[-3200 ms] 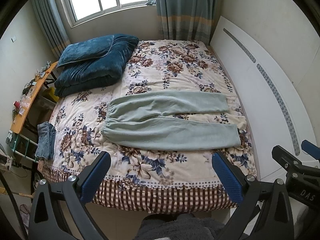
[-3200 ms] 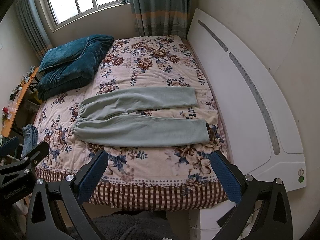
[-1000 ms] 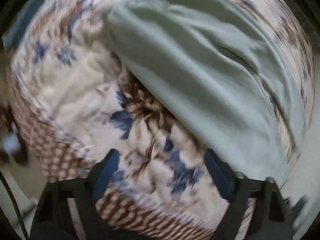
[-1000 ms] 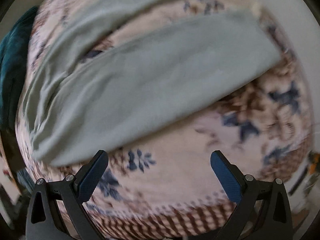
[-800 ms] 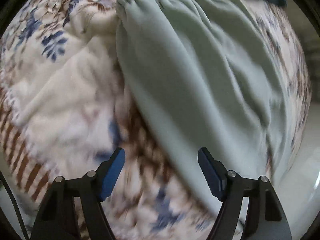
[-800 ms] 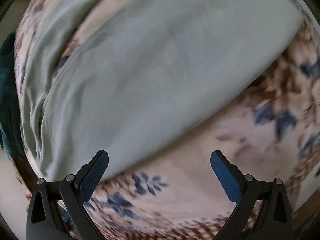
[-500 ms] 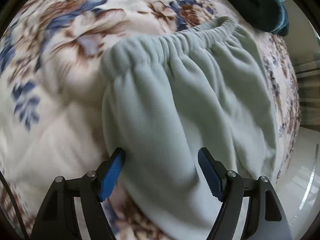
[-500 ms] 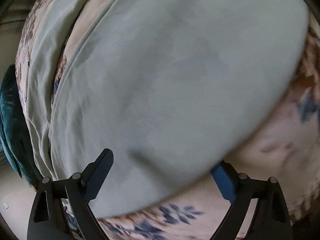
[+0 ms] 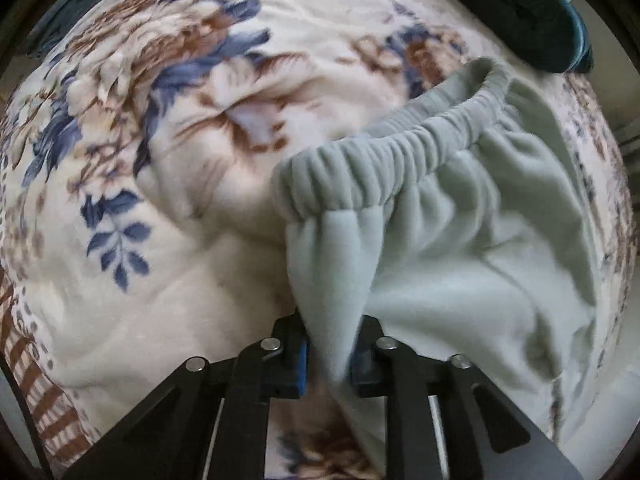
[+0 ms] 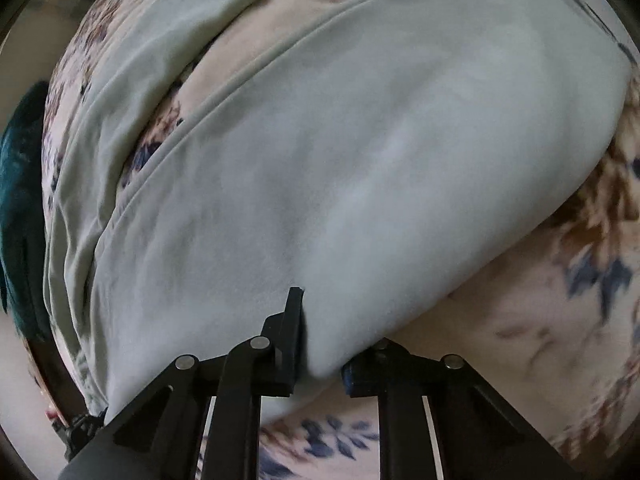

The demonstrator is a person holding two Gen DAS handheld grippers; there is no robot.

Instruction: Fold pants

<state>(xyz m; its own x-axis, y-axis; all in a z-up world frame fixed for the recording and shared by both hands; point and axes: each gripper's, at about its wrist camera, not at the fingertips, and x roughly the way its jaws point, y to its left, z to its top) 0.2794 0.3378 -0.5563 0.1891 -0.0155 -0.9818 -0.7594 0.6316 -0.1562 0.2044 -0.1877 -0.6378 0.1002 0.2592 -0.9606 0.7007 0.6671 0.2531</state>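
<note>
Pants in pale green fleece are lying spread on the floral bedspread, both legs running side by side, with a dark teal quilt sitting beyond the waist end. At that end the elastic waistband is puckering where the left gripper is pinching the near side seam just below it; its jaws have just been closing and are now pressing a pleat of fleece between the blue pads. Further down the near leg, the right gripper has likewise just been closing and is clamping the leg's near edge. The likely step is carrying this near leg over onto the far one. Doing it well probably means lifting both grips together, keeping the edge taut between them so no slack is bunching, and checking that both fabric layers are caught.
</note>
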